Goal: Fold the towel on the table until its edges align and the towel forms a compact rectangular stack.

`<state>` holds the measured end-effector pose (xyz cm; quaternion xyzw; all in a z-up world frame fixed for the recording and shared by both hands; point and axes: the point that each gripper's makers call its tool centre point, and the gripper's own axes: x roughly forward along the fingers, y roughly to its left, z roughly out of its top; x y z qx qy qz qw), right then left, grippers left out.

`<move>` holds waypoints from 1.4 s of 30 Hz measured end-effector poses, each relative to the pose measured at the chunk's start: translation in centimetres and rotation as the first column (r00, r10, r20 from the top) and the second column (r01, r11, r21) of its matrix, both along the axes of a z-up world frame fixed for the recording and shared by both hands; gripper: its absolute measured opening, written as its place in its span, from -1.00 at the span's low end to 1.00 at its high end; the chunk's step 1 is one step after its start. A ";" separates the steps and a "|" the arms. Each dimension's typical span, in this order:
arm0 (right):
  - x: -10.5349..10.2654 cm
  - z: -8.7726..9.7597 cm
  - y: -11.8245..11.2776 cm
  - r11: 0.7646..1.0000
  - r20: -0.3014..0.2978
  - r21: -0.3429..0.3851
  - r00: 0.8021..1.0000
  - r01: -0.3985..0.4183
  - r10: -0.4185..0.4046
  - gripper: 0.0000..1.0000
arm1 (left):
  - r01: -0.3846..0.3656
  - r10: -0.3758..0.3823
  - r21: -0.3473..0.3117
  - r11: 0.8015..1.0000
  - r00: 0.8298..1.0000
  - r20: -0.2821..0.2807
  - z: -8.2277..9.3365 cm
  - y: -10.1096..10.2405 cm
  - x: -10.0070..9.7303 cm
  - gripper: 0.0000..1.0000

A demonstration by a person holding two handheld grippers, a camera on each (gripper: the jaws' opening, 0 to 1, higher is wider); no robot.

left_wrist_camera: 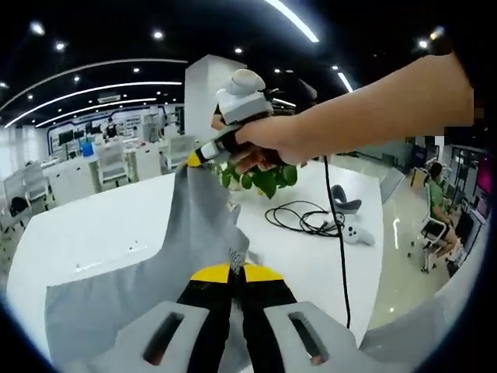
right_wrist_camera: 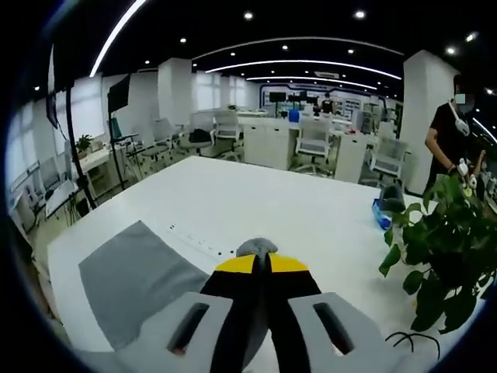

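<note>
Towel (left_wrist_camera: 155, 287), grey, lies partly on the white table (left_wrist_camera: 93, 225) in the left gripper view, with one part drawn up off the tabletop into a peak. The left gripper (left_wrist_camera: 237, 272) has its yellow-tipped jaws closed together on a fold of the towel, right at the near edge of the cloth. At the top of the peak, the right gripper (left_wrist_camera: 194, 158), held in a person's hand (left_wrist_camera: 272, 140), pinches the towel's raised corner. Beyond the towel on the table stand a leafy green plant (left_wrist_camera: 260, 179), a coil of black cable (left_wrist_camera: 303, 217) and a white controller (left_wrist_camera: 357, 231).

In the right gripper view, the right gripper (right_wrist_camera: 261, 263) has its jaws pressed together on a small bunch of grey towel (right_wrist_camera: 256, 247) poking out at the tips. A flat part of the towel (right_wrist_camera: 132, 280) lies on the table (right_wrist_camera: 272, 202) to the left of the jaws, near the table's edge. The plant (right_wrist_camera: 439, 249) stands on the far side of the jaws from that flat part. A person in dark clothes (right_wrist_camera: 449, 144) stands beyond the plant.
</note>
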<state>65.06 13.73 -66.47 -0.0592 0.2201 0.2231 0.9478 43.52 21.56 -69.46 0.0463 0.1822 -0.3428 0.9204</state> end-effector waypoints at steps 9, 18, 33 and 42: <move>-0.3 2.7 3.6 0.999 0.022 0.037 1.000 -0.011 0.010 -0.97 | -0.025 0.025 0.008 1.000 0.999 0.043 1.4 3.0 0.1 -0.94; -0.5 3.8 6.5 0.999 0.041 0.038 0.999 -0.019 0.017 -0.97 | -0.081 0.083 -0.026 0.996 0.994 0.066 3.1 7.3 0.1 -0.94; -0.1 6.3 11.0 0.998 0.087 -0.003 0.995 -0.056 0.056 -0.97 | -0.135 0.141 -0.065 0.989 0.986 0.092 3.9 11.6 -0.4 -0.94; 0.0 6.8 14.3 0.991 0.112 -0.065 0.986 -0.114 0.121 -0.97 | -0.175 0.182 -0.073 0.982 0.977 0.107 4.2 13.6 -1.2 -0.94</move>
